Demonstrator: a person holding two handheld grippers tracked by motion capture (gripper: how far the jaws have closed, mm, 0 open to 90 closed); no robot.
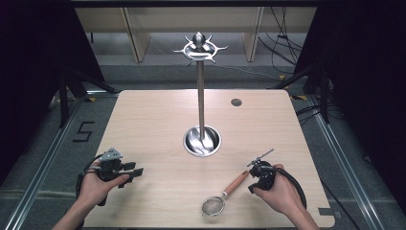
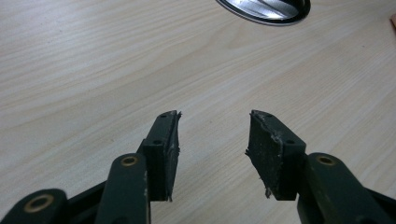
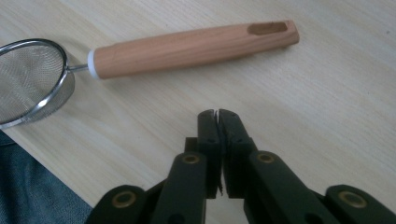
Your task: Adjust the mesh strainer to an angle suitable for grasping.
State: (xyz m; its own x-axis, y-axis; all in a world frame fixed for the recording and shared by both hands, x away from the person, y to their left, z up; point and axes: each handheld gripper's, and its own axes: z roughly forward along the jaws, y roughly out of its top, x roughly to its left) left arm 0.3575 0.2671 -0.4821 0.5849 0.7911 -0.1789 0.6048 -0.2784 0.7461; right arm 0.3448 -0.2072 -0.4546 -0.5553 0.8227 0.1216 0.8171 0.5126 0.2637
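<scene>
My right gripper (image 3: 217,114) is pinched tight with nothing in it. Just past its fingertips lies the little sieve (image 3: 140,53) (wooden handle nearest me). My left gripper (image 2: 212,135) gapes wide, holding nothing.

Pale wooden table (image 1: 158,124): light beige, fine straight grain streaks; one small dark grey round disc (image 1: 236,102) near its far edge.

Shiny silver metal stand (image 1: 201,96): polished chrome pole, mirror-bright round base, silver pronged crown.

Small wire-mesh strainer with wooden handle (image 3: 187,46): handle warm reddish-tan with faint grain, white collar, silver rim, grey mesh bowl.

Black left gripper (image 2: 212,140): matt black jaws, brass-coloured rivets, dull charcoal pads, grey plate on top.

Black right gripper (image 3: 218,113): same black, brass rivets.

Floor: grey carpet, a black numeral marked on it.
</scene>
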